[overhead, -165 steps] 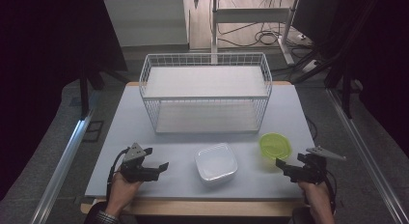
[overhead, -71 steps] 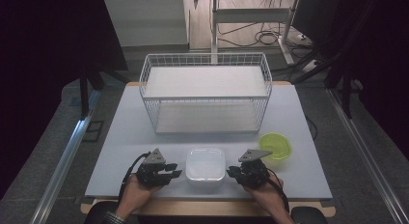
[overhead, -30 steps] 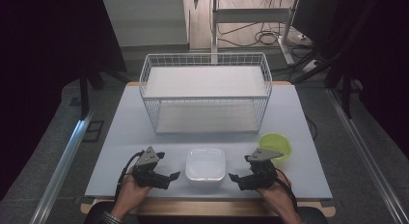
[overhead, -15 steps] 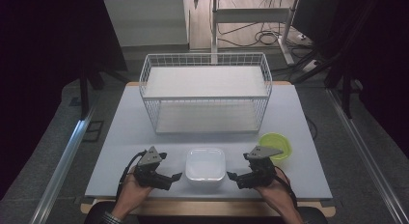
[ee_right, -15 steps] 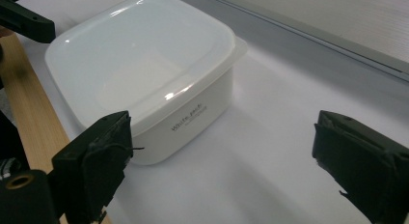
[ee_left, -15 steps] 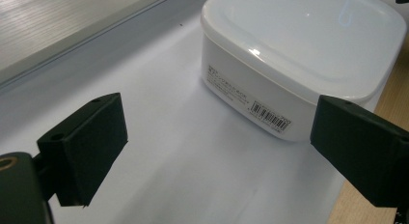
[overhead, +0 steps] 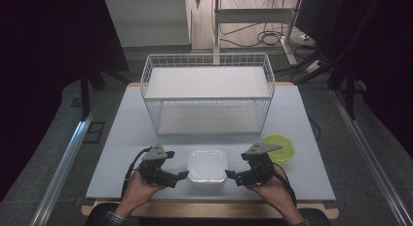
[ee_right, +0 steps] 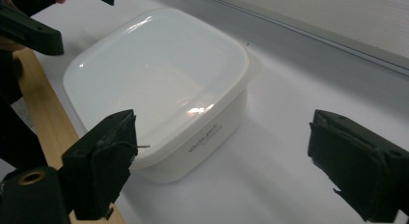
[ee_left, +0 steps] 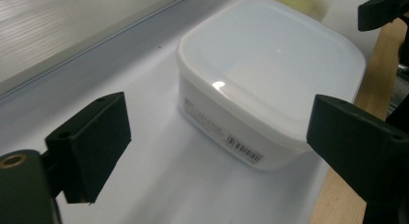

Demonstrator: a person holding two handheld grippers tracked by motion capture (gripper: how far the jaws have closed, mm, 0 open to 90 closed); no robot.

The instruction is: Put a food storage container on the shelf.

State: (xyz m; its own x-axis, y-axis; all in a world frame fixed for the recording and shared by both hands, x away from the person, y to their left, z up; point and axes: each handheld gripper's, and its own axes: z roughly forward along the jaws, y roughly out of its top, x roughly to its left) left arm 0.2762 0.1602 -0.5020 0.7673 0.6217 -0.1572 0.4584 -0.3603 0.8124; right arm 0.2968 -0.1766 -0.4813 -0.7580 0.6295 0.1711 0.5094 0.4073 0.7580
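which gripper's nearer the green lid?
Right. The right gripper sits just beside the green lid, between it and the white box. The left gripper is across the box, farther off.

One white lidded plastic container [overhead: 208, 166] in front of the wire basket [overhead: 207, 97], one yellow-green lid [overhead: 279, 147] front-right of the basket, two handheld grippers, one wire basket

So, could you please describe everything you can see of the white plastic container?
The white plastic container is a squarish, round-cornered, translucent tub, closed by a glossy matching lid with an overhanging rim. A barcode label sits on one side wall and printed lettering on another. It stands upright near the table's front edge, between the two grippers, and neither touches it.
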